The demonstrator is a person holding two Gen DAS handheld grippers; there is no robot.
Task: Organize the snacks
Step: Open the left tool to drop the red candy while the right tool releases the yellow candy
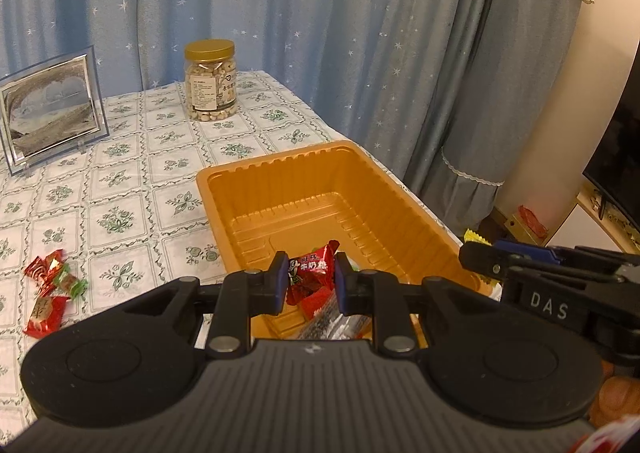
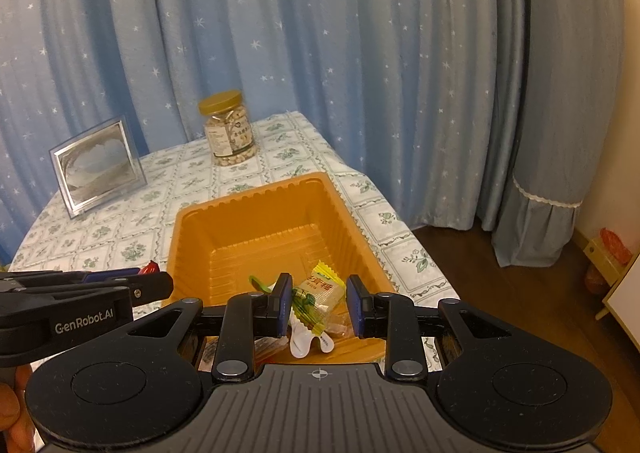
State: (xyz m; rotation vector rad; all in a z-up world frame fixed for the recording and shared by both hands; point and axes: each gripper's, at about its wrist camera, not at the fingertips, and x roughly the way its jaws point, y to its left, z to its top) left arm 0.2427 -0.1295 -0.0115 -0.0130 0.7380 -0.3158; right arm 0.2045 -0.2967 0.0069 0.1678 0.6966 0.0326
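Snacks are going into the orange tray (image 1: 280, 189), which sits at the right-hand end of the worktop (image 1: 132, 181), its right rim close to the cloth's drop-off. My left tongs (image 1: 311, 280) hang over the tray's near end, clenched on a red milk-candy wrapper (image 1: 314, 273) pinched between both blue pads. My right tongs (image 2: 319, 303) hover over the same near end with their pads spread wider than the yellow-green biscuit packet (image 2: 322, 291) seen between them; whether that packet touches either pad I cannot tell. Below it lie a white plastic spoon (image 2: 306, 341) and more wrapped pieces on the tray floor.

The tray's far half is bare, ribbed walls all round. Left of the tray, well apart, a small heap of red and green candies (image 1: 50, 289) lies on the flowered cloth with free cloth between. Further back stand a gold-lidded nut jar (image 1: 210, 81) and a picture frame (image 1: 50, 109), near the curtain (image 1: 320, 13). Both tongs crowd side by side at the tray's near edge.
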